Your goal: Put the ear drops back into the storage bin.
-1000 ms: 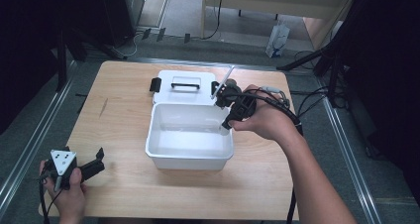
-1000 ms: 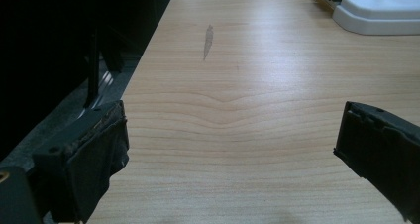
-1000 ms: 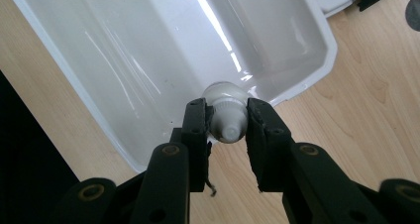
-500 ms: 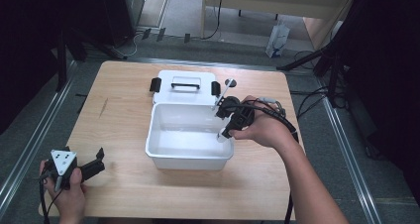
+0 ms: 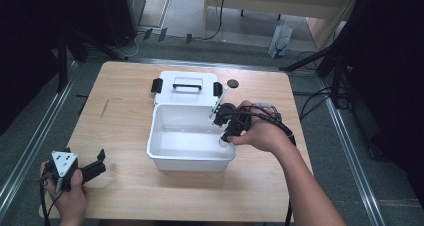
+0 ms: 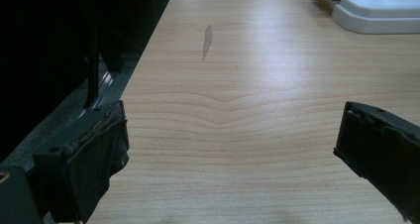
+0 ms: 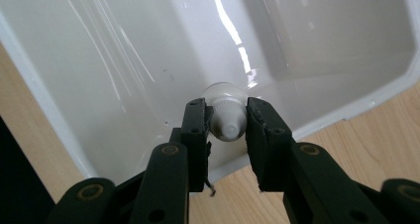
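Right gripper [image 7: 228,122] is clamped on a small white bottle [image 7: 225,119], pinching it at the ribbed cap end, and it's hanging inside the white bin [image 5: 165,158], near the right wall. Looks light, stiff plastic, smooth and round, so I'd guess it could twist or slip; the ribbed cap seems the best spot. Left gripper [image 6: 233,149] sits wide apart over the table [image 6: 237,85], holding nothing.

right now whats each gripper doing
left gripper: open, holding nothing, above the table.
right gripper: shut on a small white bottle over the white bin.
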Available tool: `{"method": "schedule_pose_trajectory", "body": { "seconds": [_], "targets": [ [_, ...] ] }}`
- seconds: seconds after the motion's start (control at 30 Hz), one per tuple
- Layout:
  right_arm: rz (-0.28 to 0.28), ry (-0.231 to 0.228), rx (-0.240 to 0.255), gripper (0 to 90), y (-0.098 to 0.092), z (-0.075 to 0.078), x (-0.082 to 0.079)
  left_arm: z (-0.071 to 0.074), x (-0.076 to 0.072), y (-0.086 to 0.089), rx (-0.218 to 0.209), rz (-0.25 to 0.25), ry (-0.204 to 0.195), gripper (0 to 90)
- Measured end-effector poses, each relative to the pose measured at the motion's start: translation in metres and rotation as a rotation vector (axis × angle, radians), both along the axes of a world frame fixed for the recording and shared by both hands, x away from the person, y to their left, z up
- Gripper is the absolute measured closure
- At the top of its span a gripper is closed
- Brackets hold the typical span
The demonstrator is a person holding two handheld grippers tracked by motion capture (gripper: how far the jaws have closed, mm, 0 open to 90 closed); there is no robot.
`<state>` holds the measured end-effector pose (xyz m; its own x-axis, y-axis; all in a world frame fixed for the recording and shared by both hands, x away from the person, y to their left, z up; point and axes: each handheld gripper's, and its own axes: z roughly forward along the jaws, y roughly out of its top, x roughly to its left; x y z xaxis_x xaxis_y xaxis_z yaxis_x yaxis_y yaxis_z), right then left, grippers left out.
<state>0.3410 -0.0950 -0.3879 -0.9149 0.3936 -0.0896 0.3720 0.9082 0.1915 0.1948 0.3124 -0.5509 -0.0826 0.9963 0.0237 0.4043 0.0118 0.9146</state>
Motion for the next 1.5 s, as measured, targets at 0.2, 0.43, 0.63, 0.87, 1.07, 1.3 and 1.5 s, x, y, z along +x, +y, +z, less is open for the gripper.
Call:
{"method": "schedule_pose_trajectory", "body": {
  "seconds": [0.2, 0.43, 0.63, 0.87, 1.07, 1.3, 1.5],
  "targets": [
    [0.041, -0.023, -0.023, 71.6, 0.004, -0.012, 0.002, 0.0, 0.0, 0.0, -0.002, -0.001, 0.001, 0.6],
    [0.126, -0.06, -0.073, 70.9, 0.008, -0.027, 0.0, 0.0, 0.0, 0.0, -0.003, -0.002, -0.001, 0.6],
    [0.134, -0.054, -0.073, 70.7, 0.007, -0.032, 0.002, 0.0, 0.0, 0.0, -0.002, -0.003, -0.002, 0.6],
    [0.124, -0.038, -0.065, 69.2, 0.007, -0.037, 0.002, 0.0, 0.0, 0.0, -0.002, -0.003, -0.001, 0.6],
    [0.112, -0.032, -0.051, 66.6, 0.007, -0.037, 0.003, 0.0, 0.0, 0.0, 0.0, -0.003, -0.002, 0.6],
    [0.096, -0.022, 0.01, 63.0, 0.005, -0.026, 0.001, 0.0, 0.0, -0.001, 0.001, -0.003, 0.001, 0.6],
    [0.093, -0.032, 0.011, 59.0, 0.003, -0.018, -0.001, 0.0, 0.0, -0.001, 0.003, -0.002, -0.001, 0.6]
  ]
}}
